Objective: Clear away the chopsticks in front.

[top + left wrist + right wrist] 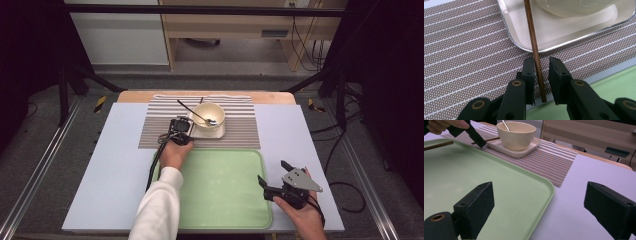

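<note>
The chopstick (535, 50) is a thin, dark wooden stick. It lies on the striped placemat (461, 50), its far part resting over the rim of the small square plate (564, 30) that carries the cream bowl (516, 135), its near end at the mat's near edge by the green tray (220, 190).

It looks light, stiff and smooth: easy to lift, but apt to roll or swivel between flat pads. Because it is pinched close to its near end, the long far part would likely sag or swing; a hold nearer the middle would balance better, though the plate rim crowds that spot. A firm squeeze should do it no harm.

The left gripper (541, 72) straddles this near end. Its jaws are narrowed to a small gap, with the stick running between them; it lies against the left pad, while a sliver of mat shows beside the right one, so the stick is not yet clamped.

In the bowl leans a metal spoon (197, 115), its handle pointing far and left.

On the right, near side of the table, the right gripper (272, 177) hovers beside the tray's right edge, jaws spread wide with nothing between them. In its view a second brown stick (437, 145) shows at the tray's far left rim.
</note>
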The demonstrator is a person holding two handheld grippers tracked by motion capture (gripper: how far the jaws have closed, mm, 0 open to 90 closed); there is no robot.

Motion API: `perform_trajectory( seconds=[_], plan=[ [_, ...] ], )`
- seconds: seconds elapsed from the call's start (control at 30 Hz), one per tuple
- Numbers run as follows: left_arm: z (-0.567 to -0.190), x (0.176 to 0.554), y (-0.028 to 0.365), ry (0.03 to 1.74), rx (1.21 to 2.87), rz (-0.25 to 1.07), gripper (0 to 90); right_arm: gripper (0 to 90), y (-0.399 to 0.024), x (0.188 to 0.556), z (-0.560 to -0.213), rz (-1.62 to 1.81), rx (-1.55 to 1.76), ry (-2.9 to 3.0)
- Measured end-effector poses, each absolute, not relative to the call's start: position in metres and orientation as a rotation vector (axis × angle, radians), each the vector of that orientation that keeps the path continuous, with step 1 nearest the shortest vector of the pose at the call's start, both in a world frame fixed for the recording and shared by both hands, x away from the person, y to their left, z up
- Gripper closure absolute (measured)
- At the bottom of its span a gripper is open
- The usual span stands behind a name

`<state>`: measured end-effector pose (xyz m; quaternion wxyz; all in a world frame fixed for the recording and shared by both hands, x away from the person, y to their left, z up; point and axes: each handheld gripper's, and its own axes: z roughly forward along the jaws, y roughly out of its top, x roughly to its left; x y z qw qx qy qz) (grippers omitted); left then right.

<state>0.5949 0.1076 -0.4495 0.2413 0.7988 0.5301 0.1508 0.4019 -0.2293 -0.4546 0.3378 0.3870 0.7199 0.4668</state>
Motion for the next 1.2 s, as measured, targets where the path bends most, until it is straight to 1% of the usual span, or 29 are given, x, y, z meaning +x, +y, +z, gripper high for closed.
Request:
perform_trajectory(
  seconds=[0.2, 0.37, 0.53, 0.83, 1.0, 1.2],
  plan=[
    [-0.451, 0.595, 0.107, 1.464, 2.200, 0.428, 77.4, 9.5, -0.229, 0.402, -0.455, 1.217, 1.007, 1.878],
    [-0.452, 0.596, 0.107, 1.487, 2.179, 0.438, 81.5, 9.5, -0.229, 0.402, -0.455, 1.216, 1.008, 1.881],
    [-0.451, 0.594, 0.107, 1.500, 2.183, 0.482, 84.5, 9.5, -0.229, 0.402, -0.455, 1.216, 1.007, 1.882],
    [-0.442, 0.583, 0.124, 1.555, 2.079, 0.529, 86.1, 9.4, -0.228, 0.402, -0.456, 1.213, 1.005, 1.891],
    [-0.434, 0.567, 0.137, 1.587, 2.033, 0.552, 86.1, 9.4, -0.228, 0.402, -0.455, 1.217, 1.001, 1.893],
    [-0.428, 0.534, 0.153, 1.647, 1.957, 0.548, 86.2, 9.5, -0.227, 0.402, -0.455, 1.223, 0.996, 1.893]
  ],
)
